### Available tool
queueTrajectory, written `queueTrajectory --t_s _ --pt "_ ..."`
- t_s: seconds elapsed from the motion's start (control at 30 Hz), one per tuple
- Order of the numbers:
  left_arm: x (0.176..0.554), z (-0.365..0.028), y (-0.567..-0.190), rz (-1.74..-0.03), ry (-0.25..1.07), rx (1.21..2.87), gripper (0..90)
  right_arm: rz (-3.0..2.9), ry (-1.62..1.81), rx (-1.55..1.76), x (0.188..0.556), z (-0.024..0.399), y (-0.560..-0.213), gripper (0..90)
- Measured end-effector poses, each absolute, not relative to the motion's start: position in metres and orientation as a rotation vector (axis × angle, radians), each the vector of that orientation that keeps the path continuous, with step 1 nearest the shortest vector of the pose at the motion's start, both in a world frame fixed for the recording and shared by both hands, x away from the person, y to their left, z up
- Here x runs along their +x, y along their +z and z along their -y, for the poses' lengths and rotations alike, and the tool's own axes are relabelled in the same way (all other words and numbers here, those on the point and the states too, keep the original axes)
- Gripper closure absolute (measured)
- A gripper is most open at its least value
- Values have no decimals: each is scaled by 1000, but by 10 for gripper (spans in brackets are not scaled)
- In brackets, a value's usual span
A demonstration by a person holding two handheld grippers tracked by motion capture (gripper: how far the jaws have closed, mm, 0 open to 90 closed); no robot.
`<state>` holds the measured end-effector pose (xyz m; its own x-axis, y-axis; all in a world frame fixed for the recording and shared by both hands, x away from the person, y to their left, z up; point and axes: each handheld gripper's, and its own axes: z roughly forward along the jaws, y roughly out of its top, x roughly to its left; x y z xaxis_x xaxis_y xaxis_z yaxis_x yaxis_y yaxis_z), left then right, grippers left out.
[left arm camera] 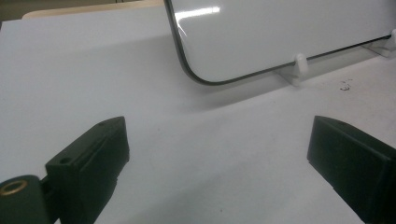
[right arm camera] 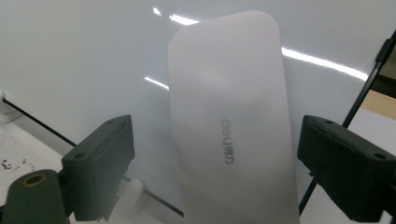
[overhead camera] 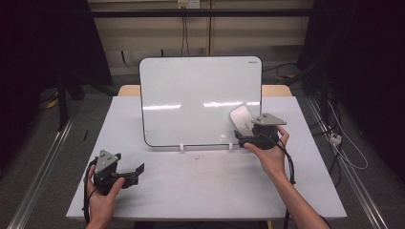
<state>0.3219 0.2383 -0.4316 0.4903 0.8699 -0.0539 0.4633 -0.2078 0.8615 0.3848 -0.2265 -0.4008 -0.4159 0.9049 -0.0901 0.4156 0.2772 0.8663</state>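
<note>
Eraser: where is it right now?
High view: the eraser lies against the whiteboard, lower right, at the right gripper, between its open jaws.

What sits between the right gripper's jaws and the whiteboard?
A white eraser stands between the right gripper and the whiteboard, seen in the right gripper view; grip unclear.

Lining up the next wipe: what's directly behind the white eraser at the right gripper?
The whiteboard face, blank with light reflections, stands behind the eraser. The patch the eraser covers can't be seen.
</note>
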Motion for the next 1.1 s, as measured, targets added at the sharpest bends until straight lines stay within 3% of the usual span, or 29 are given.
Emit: queueTrajectory --t_s 0.43,1.1 --pt "323 -233 -429 -1098 581 1841 55 -1933 1087 1231 370 236 -396 79" --pt "324 -239 -425 -1117 592 1797 55 -1860 1091 1288 328 273 -419 64"
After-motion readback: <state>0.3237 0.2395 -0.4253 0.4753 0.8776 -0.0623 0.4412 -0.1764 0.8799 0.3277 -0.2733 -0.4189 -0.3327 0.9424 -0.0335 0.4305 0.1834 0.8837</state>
